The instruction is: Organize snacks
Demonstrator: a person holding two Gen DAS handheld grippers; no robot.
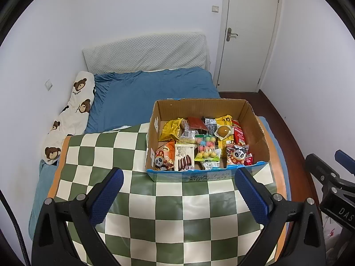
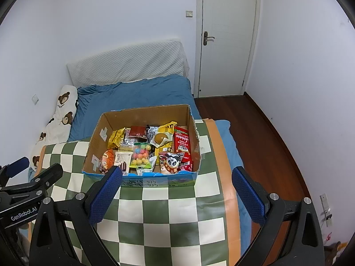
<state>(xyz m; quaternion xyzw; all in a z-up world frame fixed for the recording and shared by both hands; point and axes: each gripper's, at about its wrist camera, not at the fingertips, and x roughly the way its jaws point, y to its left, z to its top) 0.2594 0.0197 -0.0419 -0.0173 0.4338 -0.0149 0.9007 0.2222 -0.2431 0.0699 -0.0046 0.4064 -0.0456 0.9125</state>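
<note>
Both grippers, left gripper [image 1: 178, 196] and right gripper [image 2: 177, 196], hang wide open and empty; snacks [image 1: 205, 149] in the box [image 1: 153, 122] look light, crinkly, slippery, best pinched at sealed edges.

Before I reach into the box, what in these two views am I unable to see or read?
- Snacks lower in the cardboard box: covered by the top layer of packets, both views.
- White biscuit pack: lower end behind a finger of the right gripper, right wrist view.
- Red packet: print too small to read.
- Checkered cloth: near edge cut off by the frame and the left gripper.
</note>
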